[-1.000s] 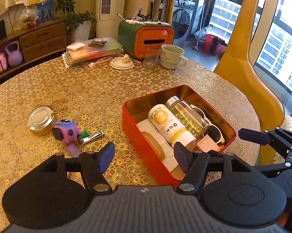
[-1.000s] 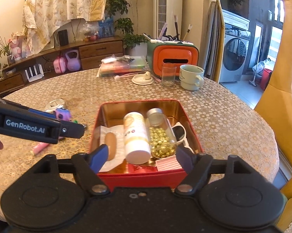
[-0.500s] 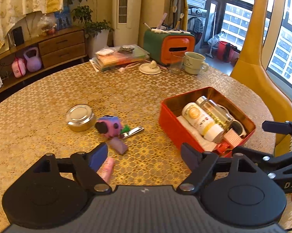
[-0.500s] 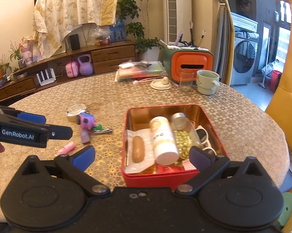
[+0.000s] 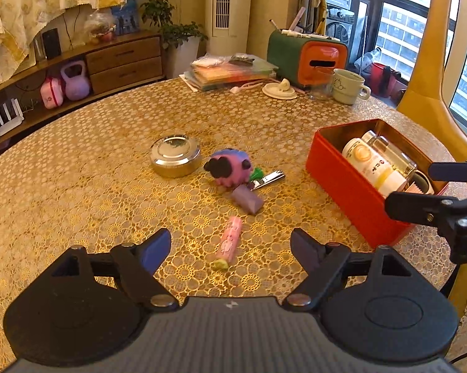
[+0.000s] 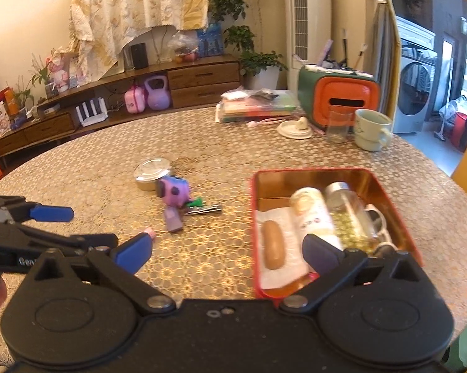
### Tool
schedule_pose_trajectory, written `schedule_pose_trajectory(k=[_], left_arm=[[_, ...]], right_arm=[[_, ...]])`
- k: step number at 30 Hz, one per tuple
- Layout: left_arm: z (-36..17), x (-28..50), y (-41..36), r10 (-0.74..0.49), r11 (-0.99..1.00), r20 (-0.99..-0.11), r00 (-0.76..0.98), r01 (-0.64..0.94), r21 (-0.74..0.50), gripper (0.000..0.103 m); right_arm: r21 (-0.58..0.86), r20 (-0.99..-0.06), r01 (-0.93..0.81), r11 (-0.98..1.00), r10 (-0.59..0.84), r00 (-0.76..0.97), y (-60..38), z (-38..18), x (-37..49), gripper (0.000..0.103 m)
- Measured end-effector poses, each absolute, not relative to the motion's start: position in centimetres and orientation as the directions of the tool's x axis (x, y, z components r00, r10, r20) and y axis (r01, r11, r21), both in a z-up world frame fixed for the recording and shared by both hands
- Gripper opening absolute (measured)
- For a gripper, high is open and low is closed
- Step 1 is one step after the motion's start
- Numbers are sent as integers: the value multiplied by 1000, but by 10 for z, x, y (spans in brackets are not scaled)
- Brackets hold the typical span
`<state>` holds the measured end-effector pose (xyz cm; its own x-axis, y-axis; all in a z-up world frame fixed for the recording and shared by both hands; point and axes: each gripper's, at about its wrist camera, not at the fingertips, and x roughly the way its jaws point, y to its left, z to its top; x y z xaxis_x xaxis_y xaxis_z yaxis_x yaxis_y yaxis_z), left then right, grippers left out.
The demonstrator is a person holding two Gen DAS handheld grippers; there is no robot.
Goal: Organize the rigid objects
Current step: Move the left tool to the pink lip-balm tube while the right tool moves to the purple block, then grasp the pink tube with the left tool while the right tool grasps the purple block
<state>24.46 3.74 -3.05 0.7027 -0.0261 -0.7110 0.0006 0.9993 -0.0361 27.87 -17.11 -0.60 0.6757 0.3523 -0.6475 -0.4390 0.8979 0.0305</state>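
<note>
left gripper (image 5: pixel 230 247): jaws spread wide, nothing between the pads, hovering over the table (image 5: pixel 78 186); also seen at 9 o'clock in the right wrist view.
right gripper (image 6: pixel 227 250): jaws spread to their widest, nothing pinched; the right finger overlaps the near edge of the tin in view, contact cannot be told.
pink tube (image 5: pixel 230 239): lies flat on the table, long axis running about 12 to 6 o'clock with a slight tilt toward 1, yellowish tip at the near end; sits in the gap ahead of the left jaws, roughly centred, pads apart from it on both sides. In the right wrist view only its far tip shows, behind the left finger.
purple block (image 5: pixel 248 199): just beyond the tube at 12 o'clock, long axis about 10 to 4.
pink-purple toy (image 5: pixel 228 166): farther out at 12 o'clock, touching or just beside the block.
nail clipper (image 5: pixel 269 178): beside the toy at its 3 o'clock, long axis about 8 to 2, green piece at its left end.
round metal tin (image 5: pixel 175 155): at 9 o'clock of the toy, lid on, upright.
red tin (image 5: pixel 345 183): at 2 o'clock from the left jaws, open; holds 1 white bottle (image 6: pixel 314 214), 1 clear bottle of yellow beads (image 6: pixel 350 214), both lying, caps toward 12; sausage-shaped piece (image 6: pixel 273 244) on white paper at the left side.
</note>
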Motion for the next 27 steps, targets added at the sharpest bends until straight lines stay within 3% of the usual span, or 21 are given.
schedule_pose_trajectory(k=[20,27], left_arm=[[-81,264,46,-20,1000,-716,698,18,-10,84],[-92,270,44,-19,1000,-709,705,20,-7,84]], right_arm=[[28,-722,-527,849,382,577,-98,-53,328,102],[39,-740,-526,850,378,557,-84,-70,347,95]])
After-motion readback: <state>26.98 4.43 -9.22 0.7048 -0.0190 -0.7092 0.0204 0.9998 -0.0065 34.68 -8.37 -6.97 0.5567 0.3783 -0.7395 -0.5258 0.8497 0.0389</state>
